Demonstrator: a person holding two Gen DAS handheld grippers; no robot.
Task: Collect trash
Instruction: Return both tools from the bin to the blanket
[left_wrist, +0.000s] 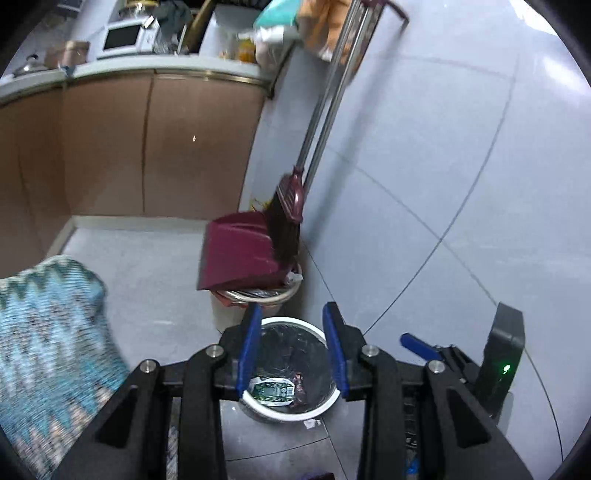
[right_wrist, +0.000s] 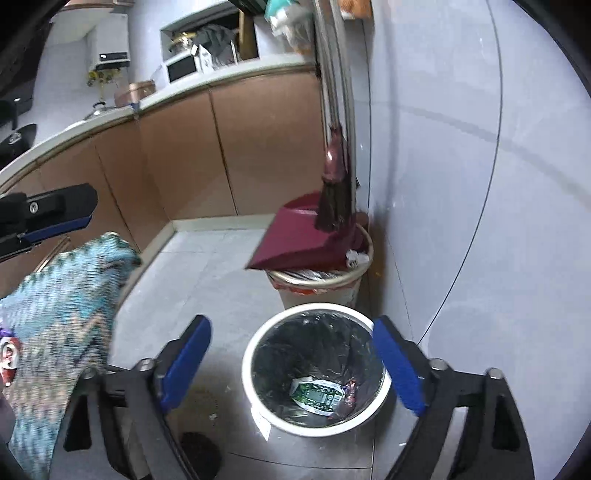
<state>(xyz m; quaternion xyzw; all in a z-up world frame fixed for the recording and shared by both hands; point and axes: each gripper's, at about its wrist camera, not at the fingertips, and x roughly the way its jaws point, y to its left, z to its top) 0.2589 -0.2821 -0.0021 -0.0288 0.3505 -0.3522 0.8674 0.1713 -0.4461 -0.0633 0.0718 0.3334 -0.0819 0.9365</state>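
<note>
A white round bin (left_wrist: 328, 402) (right_wrist: 255, 350) with a black liner stands on the floor by the wall. A green and white wrapper (left_wrist: 272, 392) (right_wrist: 316, 396) and a dark crumpled wrapper (right_wrist: 349, 393) lie at its bottom. My left gripper (left_wrist: 293, 350) is open and empty above the bin. My right gripper (right_wrist: 291, 363) is open wide and empty above the bin; its blue finger (left_wrist: 417, 345) shows in the left wrist view. The left gripper's finger (right_wrist: 59, 218) shows at the left of the right wrist view.
A second bin (left_wrist: 229, 314) (right_wrist: 317, 291) stands behind, with a maroon dustpan (left_wrist: 240, 254) (right_wrist: 299, 240) and broom (left_wrist: 286, 221) (right_wrist: 334, 199) on it. A blue zigzag cloth (left_wrist: 48, 332) (right_wrist: 62, 306) lies left. Brown cabinets (left_wrist: 147, 147) (right_wrist: 221, 147) and a tiled wall (left_wrist: 443, 184) bound the corner.
</note>
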